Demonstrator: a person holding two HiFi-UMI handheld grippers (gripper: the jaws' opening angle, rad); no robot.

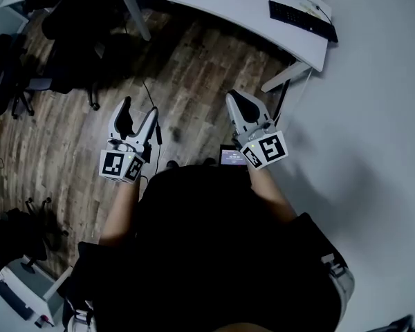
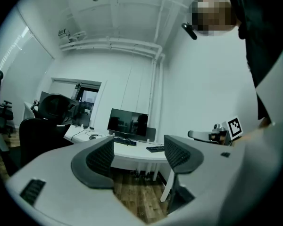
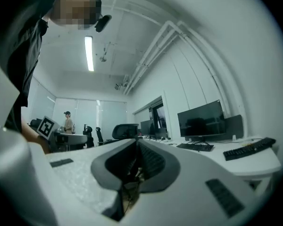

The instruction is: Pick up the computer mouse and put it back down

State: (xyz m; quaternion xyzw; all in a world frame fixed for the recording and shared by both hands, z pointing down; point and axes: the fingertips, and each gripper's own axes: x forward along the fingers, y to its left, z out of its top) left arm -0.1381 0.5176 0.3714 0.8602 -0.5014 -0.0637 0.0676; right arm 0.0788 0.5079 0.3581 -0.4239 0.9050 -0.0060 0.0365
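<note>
White desk (image 1: 214, 5) stands well ahead, so step closer with left gripper (image 1: 139, 107) spread empty for the mouse, right gripper (image 1: 234, 97) jaws pressed together.

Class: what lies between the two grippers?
Only bare wooden floor shows between the left gripper and right gripper, seen in the head view.

Head view downward; gripper views level
</note>
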